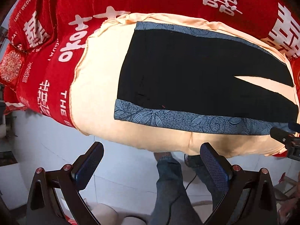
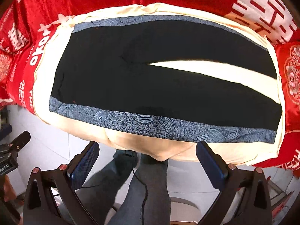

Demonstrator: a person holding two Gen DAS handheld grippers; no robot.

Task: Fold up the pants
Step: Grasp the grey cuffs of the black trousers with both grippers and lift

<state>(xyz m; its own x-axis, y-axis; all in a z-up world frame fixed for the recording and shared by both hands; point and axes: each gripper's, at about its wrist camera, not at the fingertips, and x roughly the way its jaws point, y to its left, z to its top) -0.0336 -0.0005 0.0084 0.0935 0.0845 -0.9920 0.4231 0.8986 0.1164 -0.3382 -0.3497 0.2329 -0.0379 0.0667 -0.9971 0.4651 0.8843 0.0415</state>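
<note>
Black pants (image 1: pixel 187 71) with blue leaf-patterned side stripes (image 1: pixel 168 118) lie flat on a cream cloth (image 1: pixel 97 75), waist to the left, legs parted to the right. They also show in the right wrist view (image 2: pixel 150 75), with the near stripe (image 2: pixel 159 125) along the front edge. My left gripper (image 1: pixel 151 153) is open and empty, held off the near edge of the cloth. My right gripper (image 2: pixel 148 150) is open and empty, just short of the near stripe. The right gripper's tip (image 1: pixel 285 136) shows at the left view's right edge.
The cream cloth (image 2: pixel 215 150) covers a red bedspread (image 1: pixel 56 28) with white characters (image 2: pixel 262 9). A red embroidered cushion (image 2: pixel 292 75) lies at the right. The person's jeans-clad legs (image 2: pixel 131 187) and a black cable (image 2: pixel 144 191) are over white floor tiles (image 1: pixel 46 150) below.
</note>
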